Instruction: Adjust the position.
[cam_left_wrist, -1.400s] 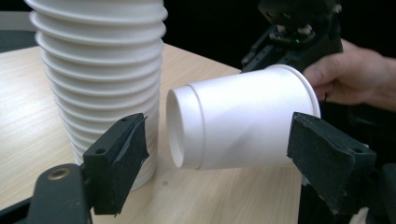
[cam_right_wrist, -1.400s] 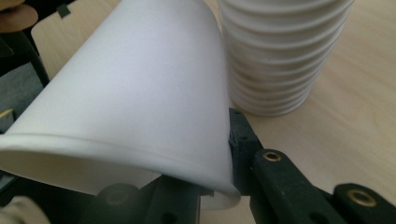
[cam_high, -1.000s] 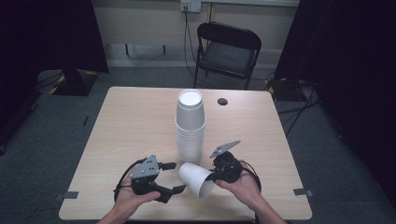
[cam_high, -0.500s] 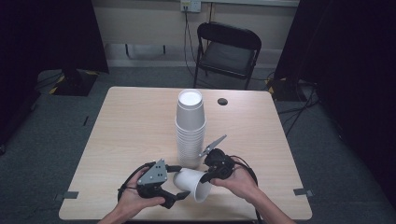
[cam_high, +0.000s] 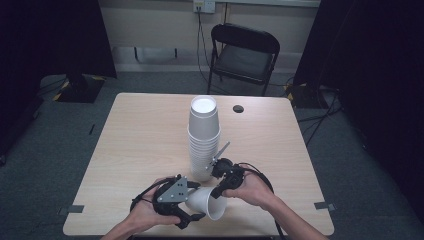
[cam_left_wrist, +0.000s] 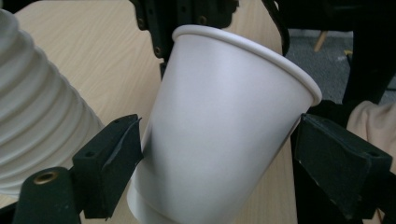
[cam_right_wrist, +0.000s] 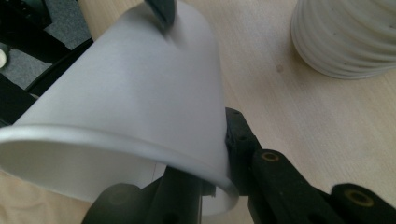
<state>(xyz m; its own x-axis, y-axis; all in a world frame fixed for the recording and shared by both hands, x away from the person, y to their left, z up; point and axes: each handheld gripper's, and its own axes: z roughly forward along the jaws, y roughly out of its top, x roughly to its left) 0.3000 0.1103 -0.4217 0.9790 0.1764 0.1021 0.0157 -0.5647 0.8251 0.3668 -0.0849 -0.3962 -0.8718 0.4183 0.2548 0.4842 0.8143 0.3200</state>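
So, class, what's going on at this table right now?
A person holds a gripper in each hand at the near edge of the table. The right gripper grips a single white cup by its rim, tipped on its side. The left gripper has its jaws open around the cup's body, one jaw touching it. A tall cup stack stands just behind them.
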